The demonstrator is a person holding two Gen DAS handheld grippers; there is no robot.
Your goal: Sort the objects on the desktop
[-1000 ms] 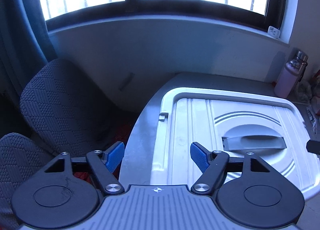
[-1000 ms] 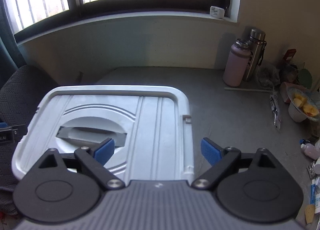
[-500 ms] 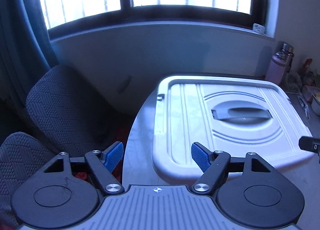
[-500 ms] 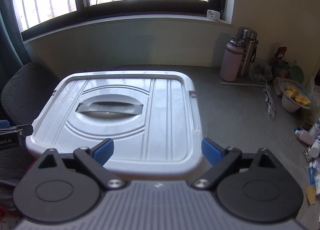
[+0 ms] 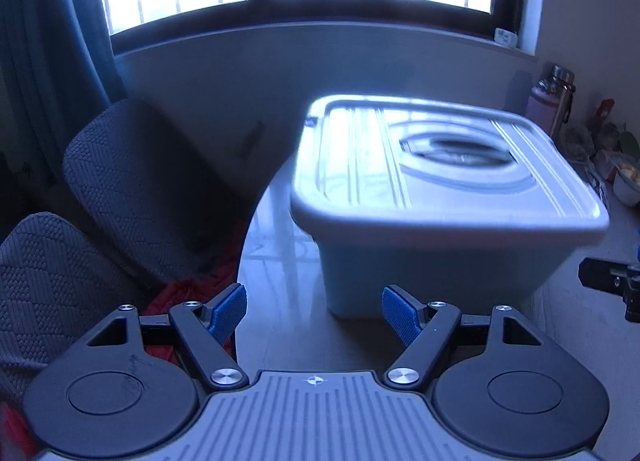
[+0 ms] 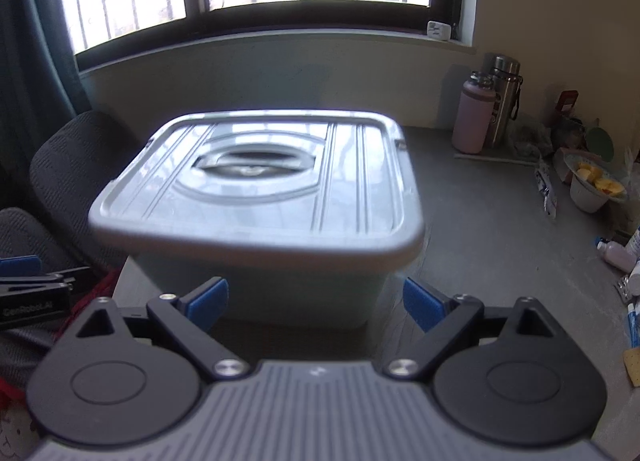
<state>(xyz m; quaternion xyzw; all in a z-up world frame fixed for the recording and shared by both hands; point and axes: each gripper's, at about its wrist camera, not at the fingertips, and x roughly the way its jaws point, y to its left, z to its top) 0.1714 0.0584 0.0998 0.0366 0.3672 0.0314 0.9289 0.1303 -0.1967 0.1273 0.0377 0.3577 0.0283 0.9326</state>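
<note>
A: Where does the storage bin [image 6: 260,221] sit right now?

B: On the grey desk [image 6: 480,221], straight ahead of both tools, with its lid [image 6: 256,177] on and the recessed handle [image 6: 252,159] lying flat in the middle of the lid. The loose things to sort lie well off to the right: a pink bottle [image 6: 474,117] and a steel flask [image 6: 505,101] near the wall, a cup of yellow pieces [image 6: 592,185], and small bottles and tubes at the desk's right edge.

A: And the tools?

B: The left gripper [image 5: 314,311] has its blue pads spread wide and nothing between them. The right gripper [image 6: 316,301] is the same, jaws apart and empty. Both hang low in front of the bin's near wall, below the lid's rim.

A: Which one is better placed?

B: The right one faces the bin's front squarely. The left one sits toward the bin's left corner, so the bin lies ahead and to its right. The lid's handle runs left to right across both views, crosswise to the fingers.

A: So what does the next move turn on?

B: My guess is the lid has to come off first. The rim's near edge overhangs just above the pads, so either tool would need to rise to reach it. The frames are blurred, so I can't tell whether latches hold it.
</note>
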